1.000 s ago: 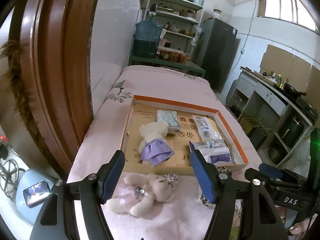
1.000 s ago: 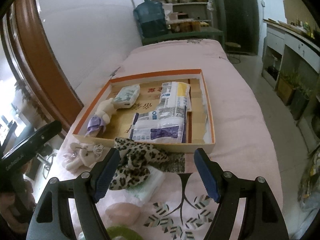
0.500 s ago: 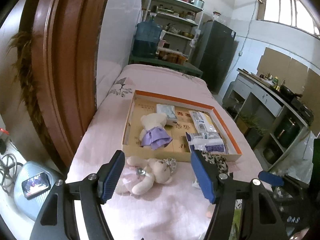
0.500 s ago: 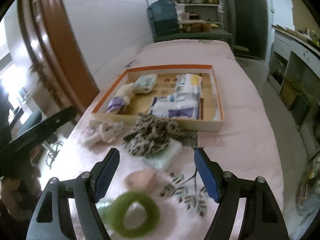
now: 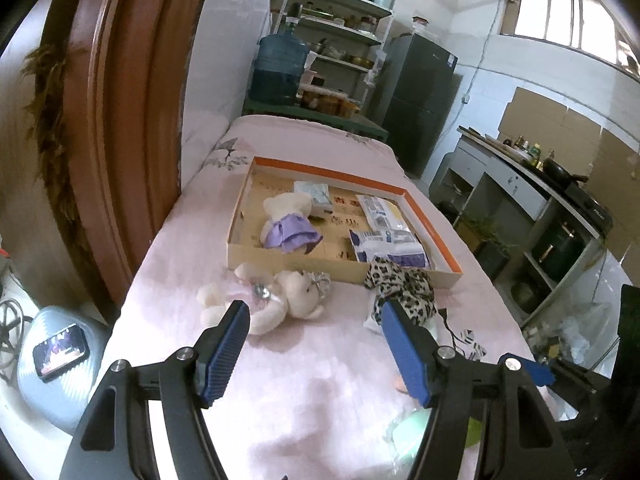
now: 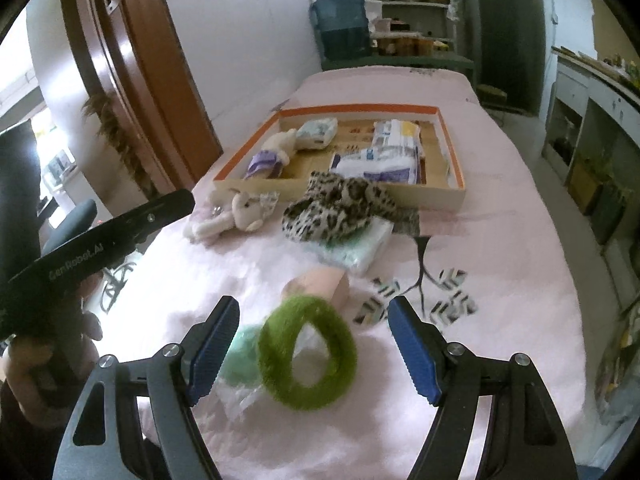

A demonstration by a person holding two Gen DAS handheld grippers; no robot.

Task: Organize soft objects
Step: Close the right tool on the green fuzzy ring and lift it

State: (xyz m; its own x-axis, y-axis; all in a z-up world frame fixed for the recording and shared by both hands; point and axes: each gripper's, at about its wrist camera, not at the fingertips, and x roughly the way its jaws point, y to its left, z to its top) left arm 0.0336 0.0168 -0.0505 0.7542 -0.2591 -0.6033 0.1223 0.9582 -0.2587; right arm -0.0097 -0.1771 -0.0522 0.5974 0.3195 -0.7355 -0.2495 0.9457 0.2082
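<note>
1. Soft objects lie scattered on the pink-covered tabletop [image 6: 500, 240]; the right gripper [image 6: 312, 344], jaws apart and empty, hangs over a fuzzy green fabric ring [image 6: 307, 354].
2. Just beyond the ring sits a peach-pink soft block [image 6: 320, 286], then a leopard-print cloth [image 6: 340, 208] draped on a pale green packet [image 6: 360, 246].
3. The left gripper [image 5: 316, 346], also apart and empty, hovers near a cream teddy bear in pink [image 5: 276, 298].
4. Farther off, the shallow orange-rimmed cardboard tray [image 5: 336, 170] holds a purple-skirted bear [image 5: 288, 220] and white packets [image 5: 388, 240].
</note>
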